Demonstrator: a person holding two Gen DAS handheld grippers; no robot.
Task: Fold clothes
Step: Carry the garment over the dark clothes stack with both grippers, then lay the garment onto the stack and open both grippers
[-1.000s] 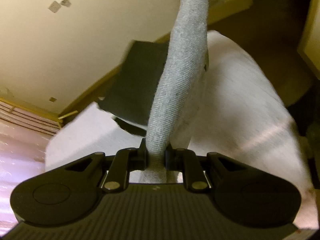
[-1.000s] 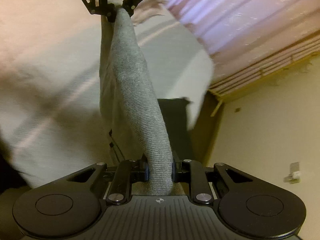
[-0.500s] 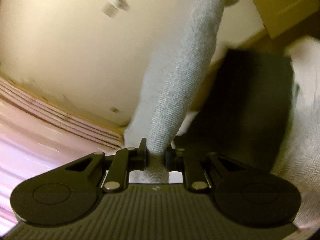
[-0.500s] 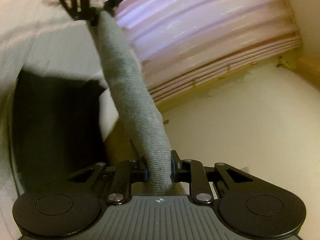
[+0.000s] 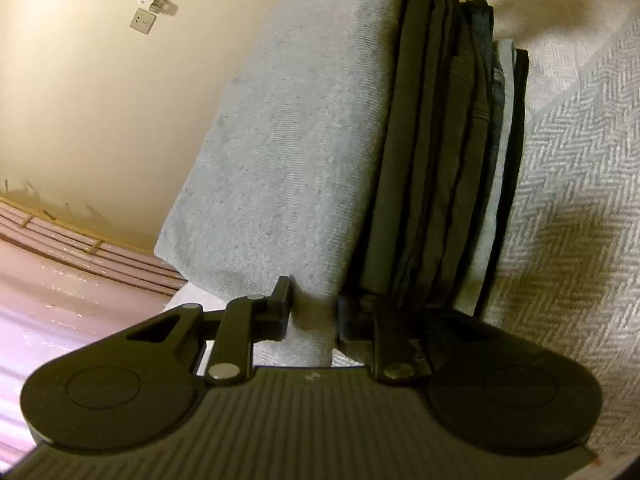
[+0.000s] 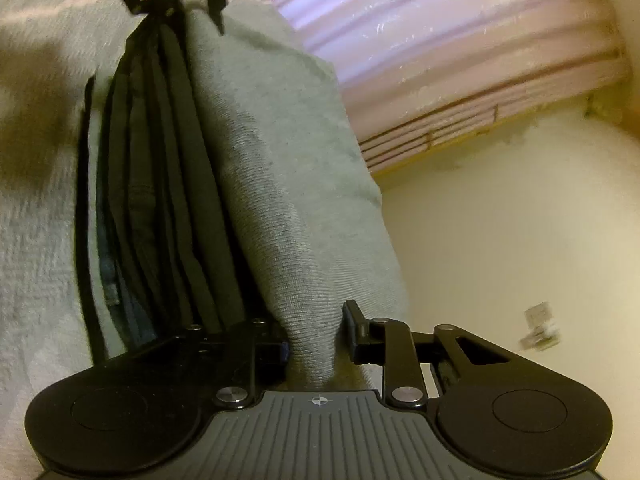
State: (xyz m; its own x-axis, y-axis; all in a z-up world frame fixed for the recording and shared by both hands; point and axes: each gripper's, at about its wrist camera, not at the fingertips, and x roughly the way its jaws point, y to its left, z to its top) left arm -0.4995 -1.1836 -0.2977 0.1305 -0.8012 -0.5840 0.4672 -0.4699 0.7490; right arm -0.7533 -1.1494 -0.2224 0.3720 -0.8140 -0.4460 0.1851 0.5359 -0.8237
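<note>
A folded light grey knit garment (image 5: 288, 140) lies flat against the top of a stack of dark folded clothes (image 5: 440, 160). The stack rests on a white herringbone bedcover (image 5: 568, 200). My left gripper (image 5: 314, 312) is shut on the garment's near edge. From the opposite side, my right gripper (image 6: 318, 336) is shut on the same grey garment (image 6: 280, 168), right beside the dark stack (image 6: 152, 180). The left gripper (image 6: 198, 12) shows at the far end in the right wrist view. Both views are rolled sideways.
The bedcover (image 6: 36, 220) spreads beyond the stack. A cream wall with a socket plate (image 5: 143, 21) and a pink pleated curtain (image 6: 440, 40) stand behind the bed. The curtain's hem (image 5: 60, 312) reaches the bed's edge.
The grey garment hung as a narrow band in the air between the grippers. Both grippers have swung over to the dark stack, and the garment now lies spread on it.
</note>
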